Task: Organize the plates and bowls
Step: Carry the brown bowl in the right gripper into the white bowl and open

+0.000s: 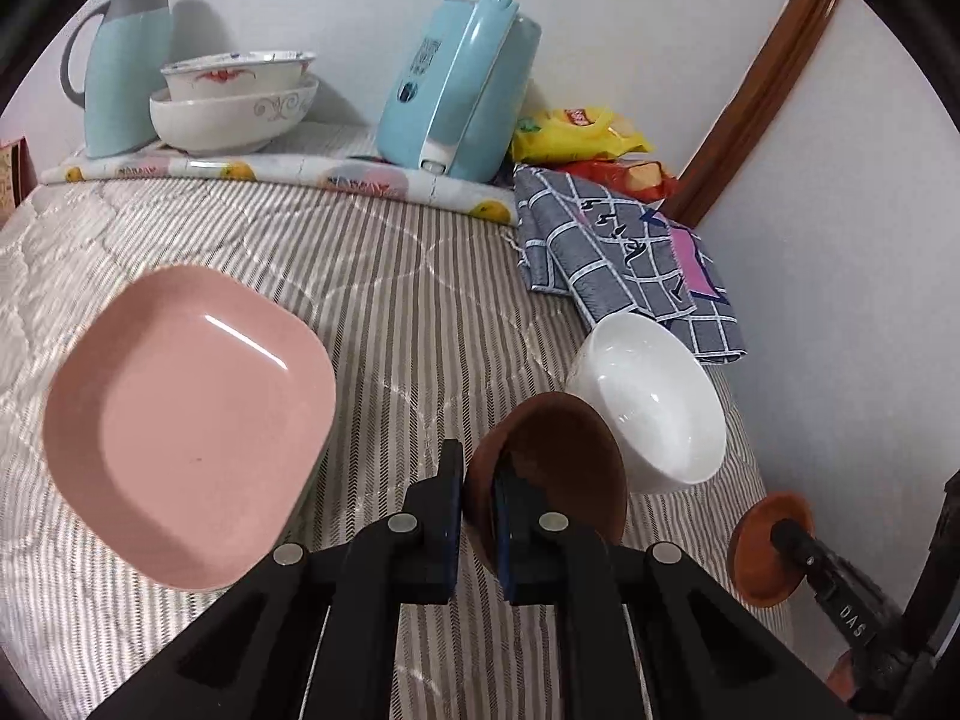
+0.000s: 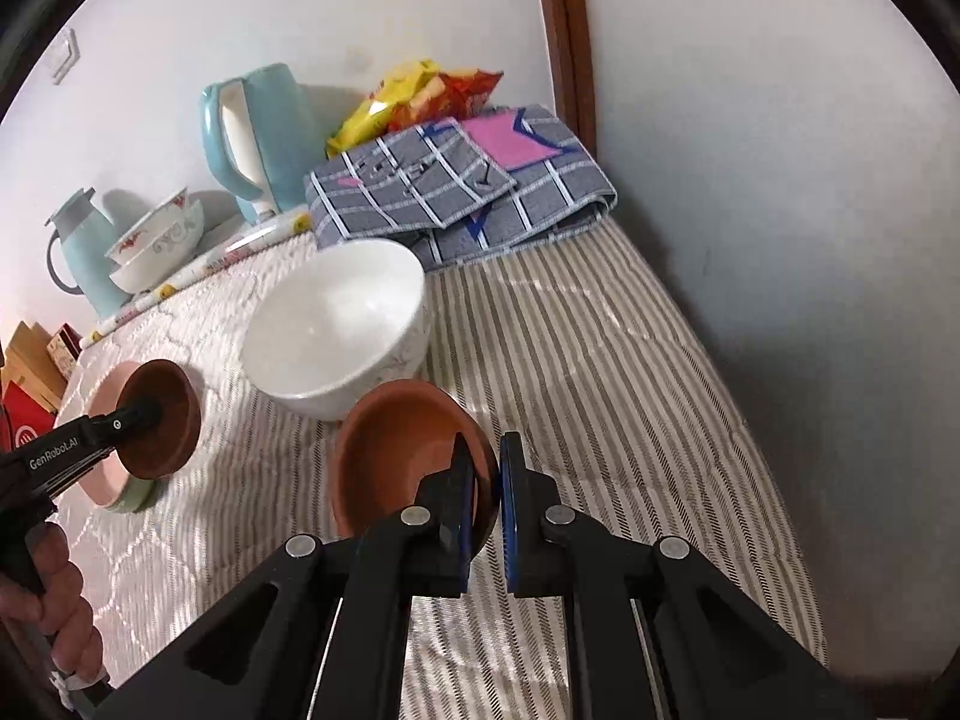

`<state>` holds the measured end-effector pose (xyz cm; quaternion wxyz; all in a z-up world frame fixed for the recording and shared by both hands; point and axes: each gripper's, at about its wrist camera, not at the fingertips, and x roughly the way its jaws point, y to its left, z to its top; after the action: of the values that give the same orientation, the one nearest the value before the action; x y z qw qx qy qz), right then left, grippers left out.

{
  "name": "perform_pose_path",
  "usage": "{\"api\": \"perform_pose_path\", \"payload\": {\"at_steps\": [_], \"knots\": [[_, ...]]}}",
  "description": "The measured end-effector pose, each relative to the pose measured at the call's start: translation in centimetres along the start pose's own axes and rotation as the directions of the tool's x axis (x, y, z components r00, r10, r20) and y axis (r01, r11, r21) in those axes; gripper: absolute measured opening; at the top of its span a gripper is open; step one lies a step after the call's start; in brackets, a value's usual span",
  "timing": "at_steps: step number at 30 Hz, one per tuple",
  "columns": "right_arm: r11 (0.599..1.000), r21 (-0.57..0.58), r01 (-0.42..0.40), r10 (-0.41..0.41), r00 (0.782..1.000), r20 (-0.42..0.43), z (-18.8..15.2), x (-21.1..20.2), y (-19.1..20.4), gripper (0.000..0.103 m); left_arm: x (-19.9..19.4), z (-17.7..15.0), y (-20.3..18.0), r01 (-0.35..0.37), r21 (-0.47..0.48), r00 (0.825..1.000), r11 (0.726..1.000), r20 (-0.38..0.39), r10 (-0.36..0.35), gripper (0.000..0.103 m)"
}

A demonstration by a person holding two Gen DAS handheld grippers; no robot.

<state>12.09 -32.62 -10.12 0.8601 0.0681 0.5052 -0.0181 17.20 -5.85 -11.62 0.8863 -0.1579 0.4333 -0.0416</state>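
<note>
Two brown bowls are being carried at once, one in each gripper, above a striped bed cover. The left gripper (image 1: 478,516) is pinching the rim of the left brown bowl (image 1: 558,456), fingers clenched on either side of its wall; the right gripper (image 2: 485,510) is doing the same with the right brown bowl (image 2: 402,456). Both bowls are hanging tilted from a single edge — a thin hold that looks liable to pivot or slip if either hand is jolted.

Just beyond the left brown bowl, a white bowl (image 1: 654,396) is sitting on the bed (image 1: 420,276), seemingly close enough to be clipped on the way down. To the left, a pink plate (image 1: 186,420) is resting on a green one (image 2: 141,495), and the right-wrist view is showing the left brown bowl hovering over that stack — a careless release there could be knocking it askew on the soft bedding. Further back, a checked cloth (image 1: 624,264), two stacked patterned bowls (image 1: 234,102), a blue kettle (image 1: 462,84) and a jug (image 1: 123,60) are lining the wall.
</note>
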Motion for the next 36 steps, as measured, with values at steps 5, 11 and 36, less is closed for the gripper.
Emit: {"api": "perform_pose_path", "payload": {"at_steps": [5,11,36], "knots": [[1.000,-0.010,0.006,-0.006,0.999,0.033,0.7,-2.0,0.8,0.008,-1.8,0.4,0.0,0.003,0.009,1.000,1.000,0.025,-0.003,0.009],[1.000,-0.018,0.006,-0.005,0.998,0.060,1.5,-3.5,1.6,0.008,-3.6,0.9,-0.4,0.000,0.030,0.999,1.000,0.045,-0.001,0.009],[1.000,-0.017,0.005,-0.003,0.991,0.133,3.8,-7.2,4.5,0.008,-8.1,3.5,-0.3,0.045,0.041,0.993,0.998,0.107,-0.050,0.009]]}}
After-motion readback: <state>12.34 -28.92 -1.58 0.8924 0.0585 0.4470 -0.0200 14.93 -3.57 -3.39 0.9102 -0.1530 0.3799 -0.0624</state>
